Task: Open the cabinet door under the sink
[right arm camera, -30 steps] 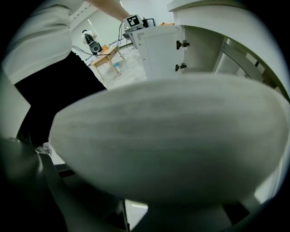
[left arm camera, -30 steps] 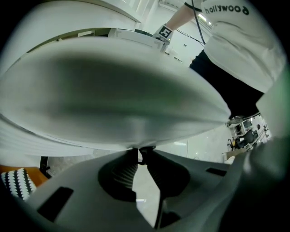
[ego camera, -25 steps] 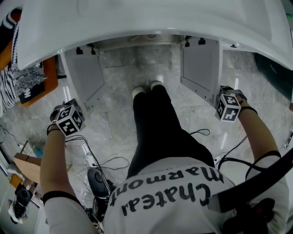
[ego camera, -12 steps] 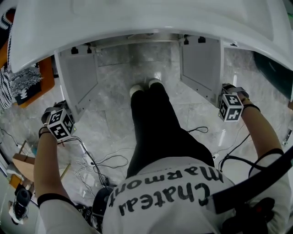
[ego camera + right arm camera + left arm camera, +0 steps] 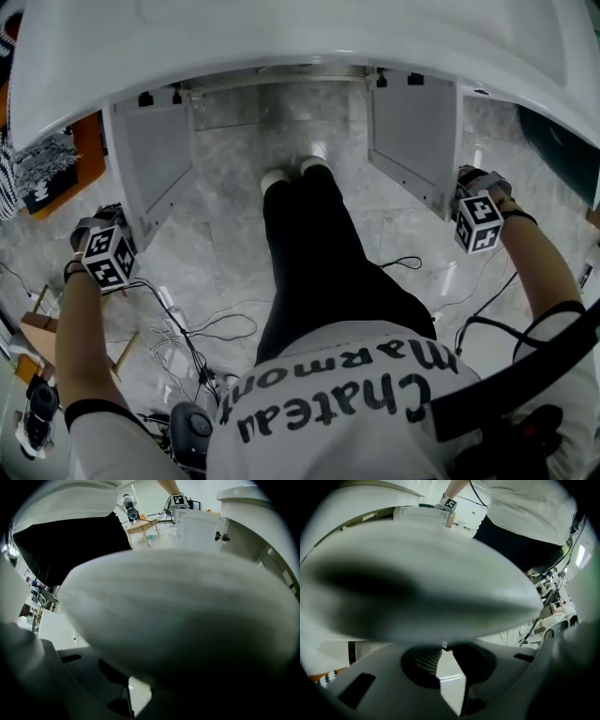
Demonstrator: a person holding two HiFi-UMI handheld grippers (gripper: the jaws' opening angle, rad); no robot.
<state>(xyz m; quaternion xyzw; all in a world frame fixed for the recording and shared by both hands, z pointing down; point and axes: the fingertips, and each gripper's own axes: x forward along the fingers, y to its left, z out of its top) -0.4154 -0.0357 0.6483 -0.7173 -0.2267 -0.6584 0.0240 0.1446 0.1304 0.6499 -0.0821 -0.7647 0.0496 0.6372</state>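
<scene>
Under the broad white sink basin (image 5: pixel 300 37) the cabinet stands open. Its two doors swing out towards the near side, one on either side of the person's legs in black trousers (image 5: pixel 319 253).

The pale grey, flat left cabinet door (image 5: pixel 155 159) hangs from small black hinges (image 5: pixel 145 97) at the far left. Its free edge comes near, to the left gripper (image 5: pixel 101 246). That gripper points steeply down and sits right at the door's near corner. In the left gripper view a pale, blurred slab fills the space over the jaws, and they are closed on it: it is the edge of the left cabinet door.

The pale grey, flat right cabinet door (image 5: pixel 408 131) mirrors it at the far right. The right gripper (image 5: pixel 473 217) sits at that door's near corner, also pointing down. In the right gripper view the same kind of pale slab lies across the jaws, which grip it, so the right gripper holds the right cabinet door by its edge.

Between the doors lies grey marble-patterned floor (image 5: pixel 234 244), with the person's white shoes (image 5: pixel 295 173) just at the cabinet's mouth. Thin black cables (image 5: pixel 187 328) trail over the floor at the near left. An orange board (image 5: pixel 92 150) with a black-and-white patterned cloth (image 5: pixel 37 173) lies far left, beside the left door.
</scene>
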